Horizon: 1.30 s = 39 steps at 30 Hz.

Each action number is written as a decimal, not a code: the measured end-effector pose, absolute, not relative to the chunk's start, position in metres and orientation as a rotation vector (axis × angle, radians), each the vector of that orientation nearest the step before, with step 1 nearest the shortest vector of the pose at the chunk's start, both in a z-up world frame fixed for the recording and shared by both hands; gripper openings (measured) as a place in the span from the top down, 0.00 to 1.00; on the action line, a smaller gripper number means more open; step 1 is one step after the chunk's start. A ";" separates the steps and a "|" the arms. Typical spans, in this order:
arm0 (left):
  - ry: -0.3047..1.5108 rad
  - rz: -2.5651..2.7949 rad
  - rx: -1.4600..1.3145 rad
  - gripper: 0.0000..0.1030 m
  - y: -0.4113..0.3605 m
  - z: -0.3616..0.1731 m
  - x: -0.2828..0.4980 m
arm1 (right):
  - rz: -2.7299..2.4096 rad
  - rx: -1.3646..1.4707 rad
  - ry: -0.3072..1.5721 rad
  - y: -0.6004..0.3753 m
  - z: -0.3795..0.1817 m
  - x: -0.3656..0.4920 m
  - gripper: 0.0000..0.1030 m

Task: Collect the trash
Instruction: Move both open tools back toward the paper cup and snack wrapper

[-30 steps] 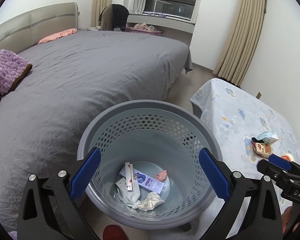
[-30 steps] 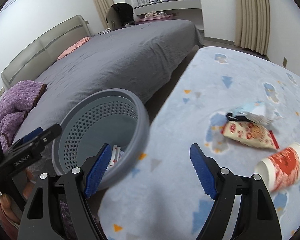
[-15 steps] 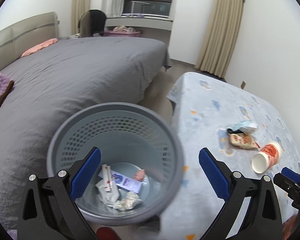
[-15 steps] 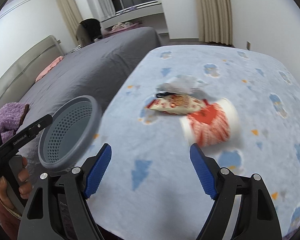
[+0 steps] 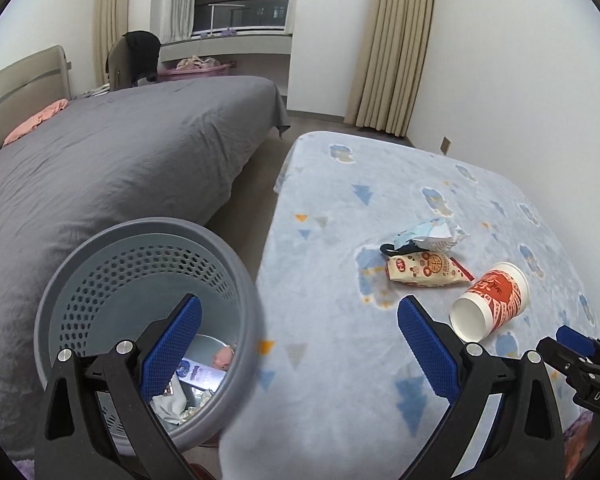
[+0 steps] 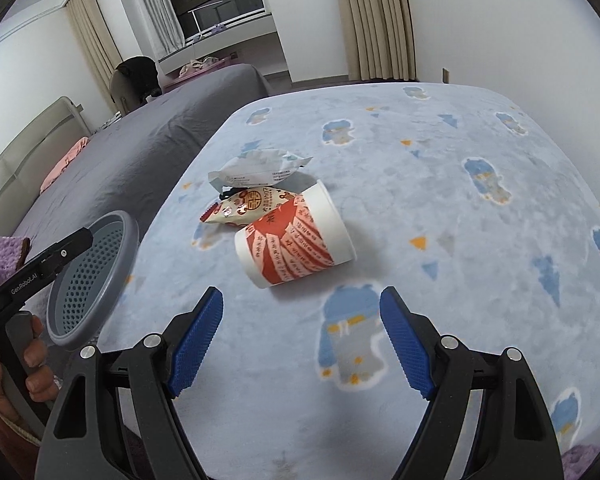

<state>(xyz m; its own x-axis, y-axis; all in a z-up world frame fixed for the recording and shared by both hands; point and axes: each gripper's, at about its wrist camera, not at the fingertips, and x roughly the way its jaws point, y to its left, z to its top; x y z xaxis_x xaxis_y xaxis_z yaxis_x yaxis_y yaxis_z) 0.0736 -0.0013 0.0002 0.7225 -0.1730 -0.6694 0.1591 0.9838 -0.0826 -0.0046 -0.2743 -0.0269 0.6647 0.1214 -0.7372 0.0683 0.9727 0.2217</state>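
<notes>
A red-and-white paper cup (image 6: 296, 240) lies on its side on the blue patterned table cover (image 6: 440, 184); it also shows in the left wrist view (image 5: 490, 300). Behind it lie a cream snack packet (image 6: 250, 206) and a white wrapper (image 6: 258, 168). My right gripper (image 6: 300, 328) is open and empty, just short of the cup. My left gripper (image 5: 298, 340) is open and empty, over the gap between the grey perforated bin (image 5: 100, 280) and the table. The bin holds several pieces of trash (image 5: 198, 376).
A large bed with a grey cover (image 5: 112, 160) stands left of the bin. Floor shows between bed and table. Curtains (image 5: 396, 40) and a white wall stand behind the table. The bin also shows in the right wrist view (image 6: 92, 276), left of the table edge.
Both grippers have swung right, away from the bin toward the table. The right gripper has come close to the cup, which now lies straight ahead of it. Both stay open.
</notes>
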 end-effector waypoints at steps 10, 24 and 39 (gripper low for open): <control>0.768 -0.170 0.002 0.06 -0.011 -0.011 0.084 | 0.089 0.151 0.859 -0.267 -0.029 0.028 0.21; 0.784 -0.156 0.025 0.06 -0.015 -0.021 0.090 | 0.130 0.039 0.896 -0.258 -0.040 0.059 0.20; 0.790 -0.156 0.027 0.06 -0.014 -0.024 0.091 | 0.133 -0.045 0.928 -0.245 -0.052 0.073 0.20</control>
<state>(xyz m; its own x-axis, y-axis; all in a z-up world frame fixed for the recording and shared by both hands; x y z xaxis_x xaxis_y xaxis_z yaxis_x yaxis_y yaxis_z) 0.0913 -0.0141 -0.0244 0.6928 -0.1292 -0.7094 0.1496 0.9882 -0.0338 0.0731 -0.2447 -0.0521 0.5919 0.0952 -0.8004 -0.1341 0.9908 0.0187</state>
